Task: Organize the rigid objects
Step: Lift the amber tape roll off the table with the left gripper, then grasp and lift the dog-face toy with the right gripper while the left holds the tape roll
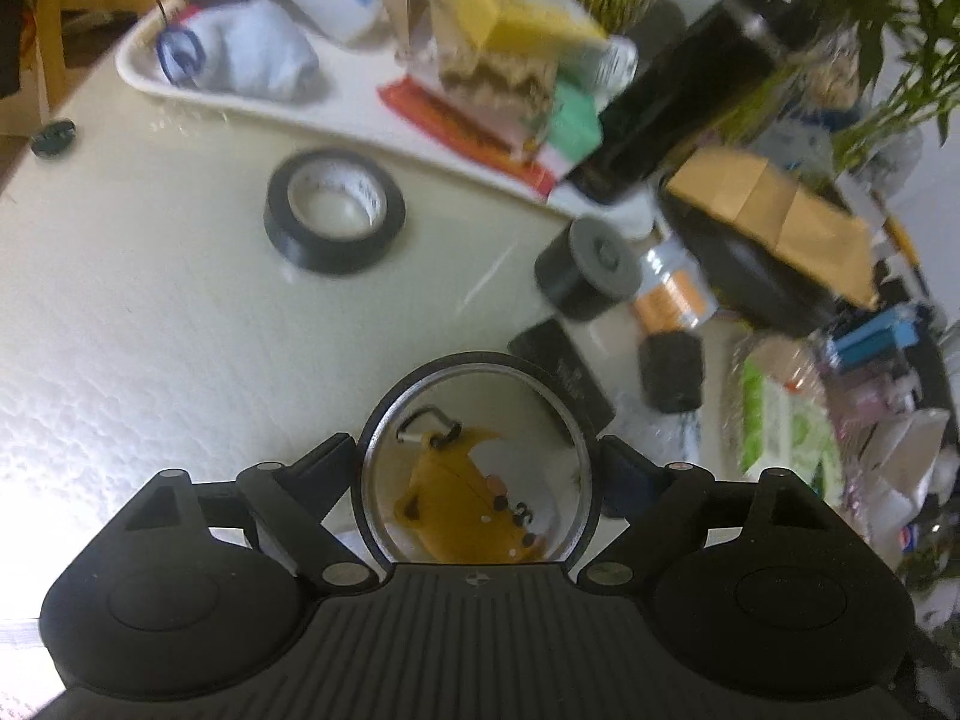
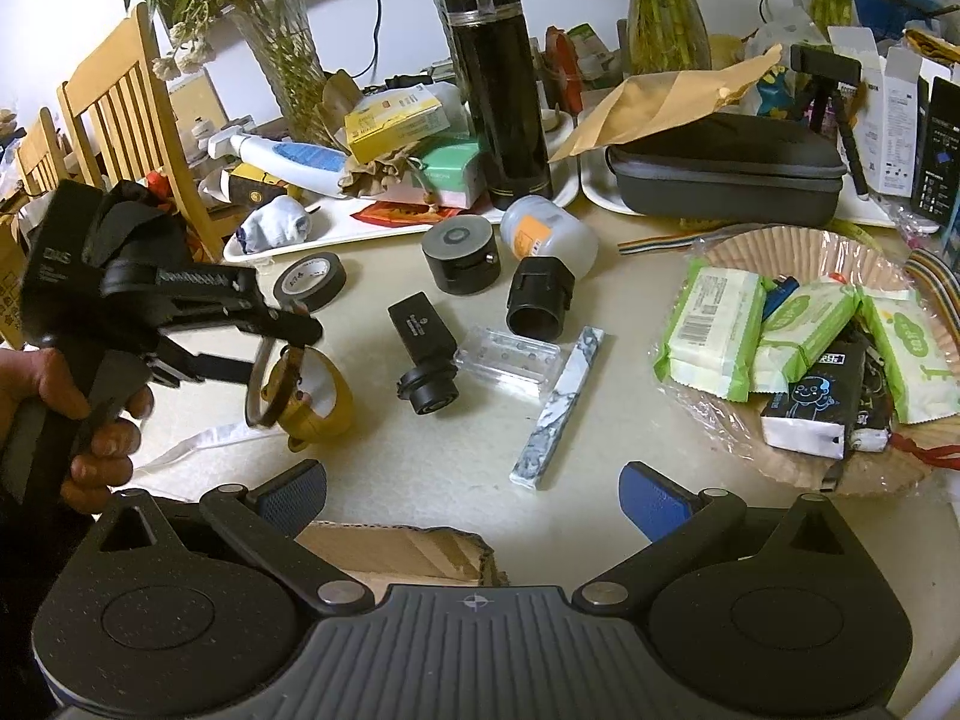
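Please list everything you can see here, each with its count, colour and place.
tape roll: 1, black, left on the table
puck: 1, black with grey top, table centre
jar: 1, white with orange label, lying beside the puck
camera: 1, black, table centre
clear box: 1, transparent, right of the camera
bar: 1, marbled white-grey, table centre
flask: 1, black, upright on the white tray
case: 1, dark grey, back right
wipe packs: 3, green-white, in the paper basket
chair: 1, wooden, left
yellow item: 1, dark ring, in the left gripper
left gripper: black, closed on the yellow item
right gripper: black, blue pads, open
hand: 1, on the left gripper's handle
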### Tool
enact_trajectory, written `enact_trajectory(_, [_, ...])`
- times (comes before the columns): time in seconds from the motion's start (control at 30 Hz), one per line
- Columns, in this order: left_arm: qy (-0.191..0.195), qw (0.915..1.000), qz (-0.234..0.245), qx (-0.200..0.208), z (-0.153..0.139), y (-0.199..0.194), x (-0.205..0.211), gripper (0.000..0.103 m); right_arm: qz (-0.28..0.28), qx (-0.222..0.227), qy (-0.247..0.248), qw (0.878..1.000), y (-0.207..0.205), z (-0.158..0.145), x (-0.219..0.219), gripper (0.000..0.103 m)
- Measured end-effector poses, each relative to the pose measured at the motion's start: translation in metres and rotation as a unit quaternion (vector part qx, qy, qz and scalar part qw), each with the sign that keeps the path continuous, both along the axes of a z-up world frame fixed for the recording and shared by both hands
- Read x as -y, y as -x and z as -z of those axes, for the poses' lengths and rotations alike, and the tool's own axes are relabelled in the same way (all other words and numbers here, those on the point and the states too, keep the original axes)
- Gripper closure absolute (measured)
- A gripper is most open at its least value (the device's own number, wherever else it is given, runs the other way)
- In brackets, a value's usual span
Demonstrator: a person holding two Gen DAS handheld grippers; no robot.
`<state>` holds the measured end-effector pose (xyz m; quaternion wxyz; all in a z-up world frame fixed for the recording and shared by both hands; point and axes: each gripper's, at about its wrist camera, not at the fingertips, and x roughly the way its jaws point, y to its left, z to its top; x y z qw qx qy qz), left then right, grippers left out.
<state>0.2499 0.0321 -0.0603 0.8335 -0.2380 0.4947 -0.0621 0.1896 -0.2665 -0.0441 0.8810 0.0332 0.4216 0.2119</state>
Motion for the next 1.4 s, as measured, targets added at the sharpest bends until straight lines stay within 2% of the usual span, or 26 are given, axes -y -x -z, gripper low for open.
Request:
enact_trajectory(0.1, [-0.003, 0.9996, -0.011, 0.024, -0.014, 0.01, -0.004, 0.016, -0.003, 0.002, 0.0, 1.0, 0.003, -0.002, -0.003, 0.0])
enact_trajectory(0.2, [-0.022, 0.9984, -0.021, 0.048, -0.029, 0.023, -0.005, 0.016, -0.009, 0.007, 0.004, 1.0, 0.007, -0.004, -0.008, 0.0])
enact_trajectory(0.37, [-0.094, 0.9915, -0.032, 0.085, -0.056, 0.05, 0.003, 0.016, -0.016, 0.017, 0.014, 1.0, 0.012, -0.007, -0.019, 0.0])
enact_trajectory(0.5, [-0.154, 0.9817, -0.032, 0.107, -0.07, 0.068, 0.014, 0.016, -0.022, 0.021, 0.023, 0.999, 0.014, -0.007, -0.028, 0.0])
enact_trajectory(0.63, [-0.188, 0.9743, -0.036, 0.119, -0.071, 0.081, 0.02, 0.016, -0.03, 0.019, 0.029, 0.999, 0.013, -0.007, -0.034, 0.0])
enact_trajectory(0.87, [-0.206, 0.9684, -0.044, 0.134, -0.065, 0.101, 0.023, 0.016, -0.037, -0.007, 0.036, 0.999, 0.0, -0.005, -0.044, 0.0])
enact_trajectory(1.1, [-0.185, 0.9693, -0.047, 0.155, -0.072, 0.108, 0.011, 0.016, -0.052, -0.022, 0.026, 0.998, -0.023, -0.011, -0.058, 0.0])
enact_trajectory(1.23, [-0.182, 0.9706, -0.047, 0.15, -0.068, 0.107, 0.004, 0.016, -0.051, -0.041, 0.0, 0.998, -0.043, -0.012, -0.063, 0.0])
enact_trajectory(1.4, [-0.184, 0.9708, -0.059, 0.142, -0.063, 0.104, -0.01, 0.016, -0.093, -0.025, 0.009, 0.995, -0.059, -0.015, -0.092, 0.0])
